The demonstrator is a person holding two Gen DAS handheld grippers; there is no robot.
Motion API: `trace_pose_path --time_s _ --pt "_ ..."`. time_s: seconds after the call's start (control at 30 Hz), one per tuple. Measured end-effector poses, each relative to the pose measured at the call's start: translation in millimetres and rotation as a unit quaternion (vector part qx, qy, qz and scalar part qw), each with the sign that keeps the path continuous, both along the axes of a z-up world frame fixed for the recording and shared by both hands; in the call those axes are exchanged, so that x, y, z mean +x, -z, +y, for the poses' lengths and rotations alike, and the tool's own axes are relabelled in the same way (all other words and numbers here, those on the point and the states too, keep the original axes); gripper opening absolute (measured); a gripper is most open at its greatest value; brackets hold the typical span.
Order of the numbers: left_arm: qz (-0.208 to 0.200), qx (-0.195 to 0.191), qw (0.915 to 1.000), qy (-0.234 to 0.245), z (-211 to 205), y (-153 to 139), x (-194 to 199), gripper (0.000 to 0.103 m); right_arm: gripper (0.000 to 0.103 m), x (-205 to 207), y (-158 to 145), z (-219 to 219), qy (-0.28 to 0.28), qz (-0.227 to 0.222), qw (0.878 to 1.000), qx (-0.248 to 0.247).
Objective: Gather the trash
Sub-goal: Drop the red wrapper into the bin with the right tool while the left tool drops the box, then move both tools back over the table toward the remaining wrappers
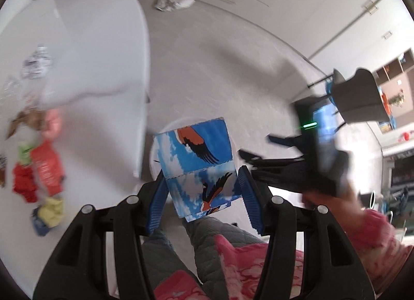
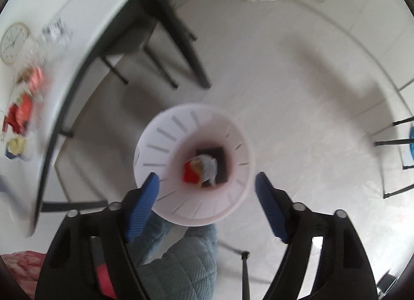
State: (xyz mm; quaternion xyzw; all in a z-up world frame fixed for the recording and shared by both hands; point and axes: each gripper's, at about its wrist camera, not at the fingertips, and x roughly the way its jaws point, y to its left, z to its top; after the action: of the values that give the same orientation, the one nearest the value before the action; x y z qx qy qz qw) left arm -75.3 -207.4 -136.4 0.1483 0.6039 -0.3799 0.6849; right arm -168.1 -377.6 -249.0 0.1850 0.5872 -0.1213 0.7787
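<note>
The blue bird-print carton (image 1: pixel 198 168) is clamped in my left gripper (image 1: pixel 201 196), directly over the white bin (image 2: pixel 194 165) on the floor. My right gripper (image 2: pixel 207 204) hangs above the bin too, jaws apart, empty.

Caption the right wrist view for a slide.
Open right hand-held gripper poised above a white bin with trash inside.
</note>
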Motion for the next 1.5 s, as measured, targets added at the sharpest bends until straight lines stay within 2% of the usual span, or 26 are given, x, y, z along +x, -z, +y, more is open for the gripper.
trace_pose_path --time_s 0.07,0.1,0.17,0.27,0.37,0.47,0.53,0.57,0.7,0.83,1.03,1.23,1.33,1.5 --pt "0.011 0.006 0.9999 0.012 -12.1 13.3 -3.9 0.055 0.085 -9.7 -19.2 -8.9 0.013 -0.013 1.0 -0.011" --pt "0.02 0.01 0.9996 0.015 -17.4 20.8 -5.5 0.064 0.086 -15.1 -28.5 -13.7 0.019 -0.021 0.999 -0.015" --pt "0.032 0.014 0.9993 0.013 -22.6 30.7 -7.1 0.073 0.086 -21.9 -39.9 -21.0 0.027 -0.03 0.999 -0.018" --pt "0.043 0.017 0.9989 0.007 -24.7 38.3 -8.3 0.078 0.087 -25.6 -48.5 -28.0 0.033 -0.039 0.998 -0.022" --pt "0.034 0.019 0.9992 -0.008 -18.5 34.7 -5.3 0.08 0.087 -26.6 -54.9 -33.5 0.043 -0.05 0.998 -0.004" --pt "0.004 0.019 0.9994 -0.027 -5.8 16.8 -0.2 0.08 0.087 -21.1 -71.3 -31.9 0.041 -0.069 0.997 -0.009" --pt "-0.028 0.01 0.9983 -0.051 16.0 -3.9 9.1 0.085 0.087 -18.4 -87.9 -26.9 0.034 -0.083 0.996 -0.017" --pt "-0.042 0.006 0.9973 -0.06 24.2 -13.4 12.3 0.087 0.091 -14.3 -100.7 -22.0 0.027 -0.097 0.995 -0.023" --pt "-0.108 -0.007 0.988 -0.11 71.9 -58.7 20.4 0.093 0.1 2.6 -142.7 0.0 -0.006 -0.147 0.988 -0.048" --pt "-0.15 -0.012 0.9733 -0.173 127.5 -89.2 29.7 0.095 0.1 27.1 -175.5 30.7 -0.044 -0.194 0.978 -0.058" --pt "-0.156 -0.006 0.9534 -0.258 198.5 -95.0 46.4 0.095 0.1 64.7 -189.9 73.7 -0.094 -0.22 0.97 -0.048" --pt "-0.148 0.001 0.9406 -0.306 241.5 -86.5 60.2 0.095 0.1 86.7 -188.7 111.3 -0.135 -0.22 0.965 -0.043" --pt "-0.149 0.0 0.9408 -0.304 249.6 -77.0 63.9 0.095 0.1 95.7 -187.6 124.8 -0.149 -0.214 0.965 -0.042" --pt "-0.133 0.019 0.9526 -0.273 246.2 -42.2 85.5 0.095 0.1 103.2 -182.5 138.1 -0.151 -0.199 0.968 -0.033"
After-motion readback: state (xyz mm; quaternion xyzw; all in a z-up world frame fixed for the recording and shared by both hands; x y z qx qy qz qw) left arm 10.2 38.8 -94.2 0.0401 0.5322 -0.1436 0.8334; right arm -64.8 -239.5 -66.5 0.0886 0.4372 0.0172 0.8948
